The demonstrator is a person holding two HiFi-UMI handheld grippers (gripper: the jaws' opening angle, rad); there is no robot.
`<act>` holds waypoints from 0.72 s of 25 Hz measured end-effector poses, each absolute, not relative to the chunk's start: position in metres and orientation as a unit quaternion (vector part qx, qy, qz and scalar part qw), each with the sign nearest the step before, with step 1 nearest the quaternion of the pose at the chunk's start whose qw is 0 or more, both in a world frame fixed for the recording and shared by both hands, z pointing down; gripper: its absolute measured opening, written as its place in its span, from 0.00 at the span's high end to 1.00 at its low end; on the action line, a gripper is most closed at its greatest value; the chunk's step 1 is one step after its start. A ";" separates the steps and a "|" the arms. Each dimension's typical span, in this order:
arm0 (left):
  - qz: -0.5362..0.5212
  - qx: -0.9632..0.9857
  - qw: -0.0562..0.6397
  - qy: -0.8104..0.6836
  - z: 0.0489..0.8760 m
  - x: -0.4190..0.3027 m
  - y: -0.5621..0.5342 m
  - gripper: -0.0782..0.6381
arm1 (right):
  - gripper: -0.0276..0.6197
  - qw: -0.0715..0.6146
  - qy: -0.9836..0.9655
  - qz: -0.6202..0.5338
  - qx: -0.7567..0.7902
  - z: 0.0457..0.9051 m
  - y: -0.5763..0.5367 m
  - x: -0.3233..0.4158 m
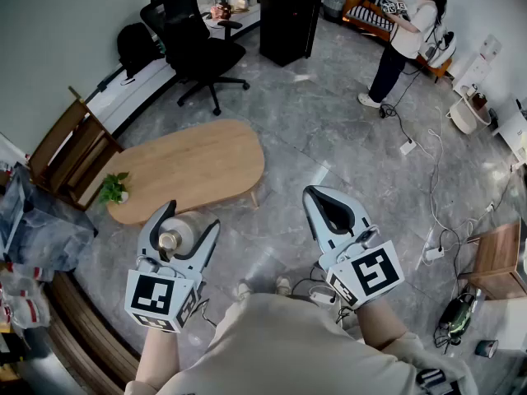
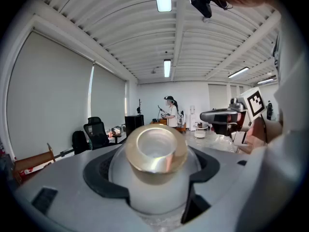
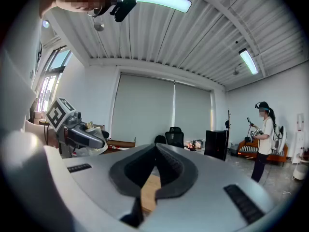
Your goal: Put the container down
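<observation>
- Closest to me, low left in the head view, my left gripper (image 1: 188, 218) is clamped on the container (image 1: 174, 239) — a frosted, rounded jar with a gold-coloured top.
- Seen from the left gripper view, the jar fills the gap between the two jaws, with the dark pads against its sides.
- It hangs in the air over the grey marble floor (image 1: 329, 138), just below the near edge of the wooden table (image 1: 189, 167) in the picture.
- Low right, my right gripper (image 1: 319, 194) is closed with its tips touching and nothing between them.
- A small potted plant (image 1: 114, 189) stands on the table's left end.
- Towards the top of the frame are a black office chair (image 1: 193, 44) and a black cabinet (image 1: 290, 15).
- At upper right stands another person (image 1: 403, 39), well apart from me.
</observation>
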State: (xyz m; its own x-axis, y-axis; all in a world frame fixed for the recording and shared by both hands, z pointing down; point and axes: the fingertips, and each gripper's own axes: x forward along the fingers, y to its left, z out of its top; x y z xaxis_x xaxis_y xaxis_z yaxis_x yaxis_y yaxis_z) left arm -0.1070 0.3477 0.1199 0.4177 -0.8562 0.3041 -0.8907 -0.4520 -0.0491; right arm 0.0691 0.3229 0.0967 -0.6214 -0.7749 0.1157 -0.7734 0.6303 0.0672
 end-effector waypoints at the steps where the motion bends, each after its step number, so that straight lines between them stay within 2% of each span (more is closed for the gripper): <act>1: 0.144 0.841 0.059 -0.518 0.121 -0.103 0.346 0.42 | 0.96 0.067 -0.901 -0.006 0.429 0.098 0.322 0.071; 18: 0.155 0.833 0.071 -0.526 0.136 -0.067 0.330 0.42 | 0.96 0.080 -0.908 0.002 0.410 0.120 0.310 0.099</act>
State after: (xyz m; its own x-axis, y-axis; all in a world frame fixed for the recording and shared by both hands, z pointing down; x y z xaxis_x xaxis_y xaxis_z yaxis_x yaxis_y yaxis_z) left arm -0.0665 0.3301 0.1364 0.3983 -0.8545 0.3335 -0.8986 -0.4364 -0.0450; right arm 0.0993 0.3096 0.1195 -0.6507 -0.7450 0.1465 -0.7458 0.6634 0.0608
